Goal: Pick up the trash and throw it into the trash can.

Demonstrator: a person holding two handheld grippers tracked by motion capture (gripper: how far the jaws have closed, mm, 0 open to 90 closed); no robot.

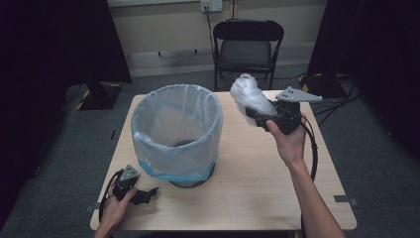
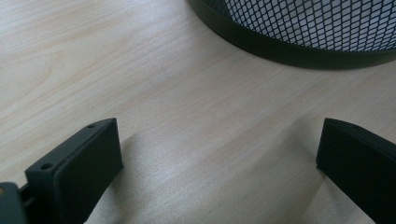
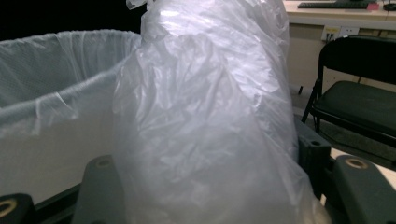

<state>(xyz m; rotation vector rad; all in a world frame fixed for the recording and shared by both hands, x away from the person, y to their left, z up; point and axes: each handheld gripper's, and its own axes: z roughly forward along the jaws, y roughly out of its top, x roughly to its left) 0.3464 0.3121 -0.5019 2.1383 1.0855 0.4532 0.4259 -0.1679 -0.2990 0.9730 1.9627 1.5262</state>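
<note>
one crumpled bag (image 3: 205,130), one bin (image 1: 177,134)

One round black wire-mesh waste bin (image 1: 190,176) lined with one translucent plastic liner (image 1: 176,124); one crumpled clear plastic bag (image 1: 249,96); two handheld black two-jaw grippers, left (image 1: 148,194) and right (image 1: 253,115); one light wooden table (image 1: 247,183); one black folding chair (image 1: 247,47).
</note>
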